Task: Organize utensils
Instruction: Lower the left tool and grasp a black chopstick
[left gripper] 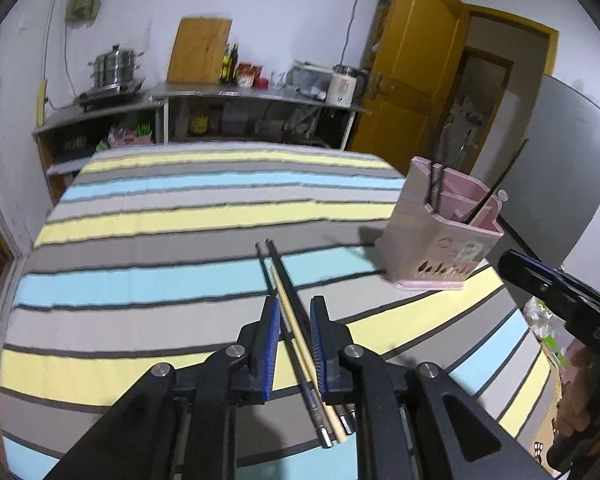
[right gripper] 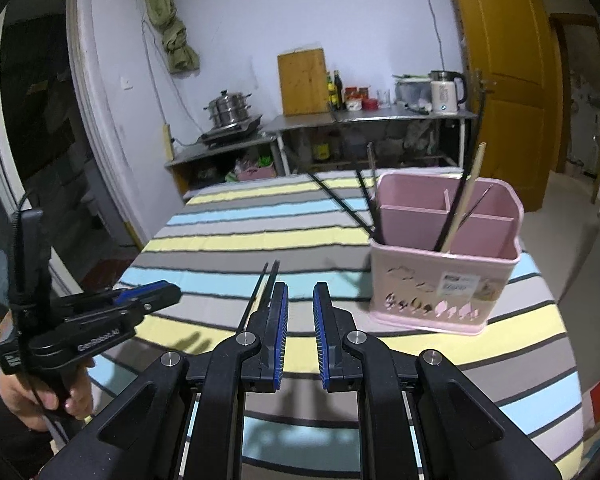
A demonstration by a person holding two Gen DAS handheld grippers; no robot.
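Note:
Several chopsticks (left gripper: 290,312), dark ones and one pale wooden one, lie on the striped table between the fingers of my left gripper (left gripper: 295,304), which is open around them without touching. Their tips show in the right wrist view (right gripper: 266,280). A pink divided utensil holder (left gripper: 440,236) stands at the right; in the right wrist view (right gripper: 444,276) it holds dark chopsticks and one wooden chopstick (right gripper: 462,208). My right gripper (right gripper: 301,292) is open and empty, left of the holder. It shows as a dark shape in the left wrist view (left gripper: 560,296).
The table wears a striped cloth (left gripper: 180,216) in blue, yellow and grey. Behind it stand metal shelves with a steamer pot (left gripper: 114,68), a cutting board (left gripper: 200,50), bottles and a kettle (right gripper: 446,92). A yellow door (left gripper: 412,64) is open at the right.

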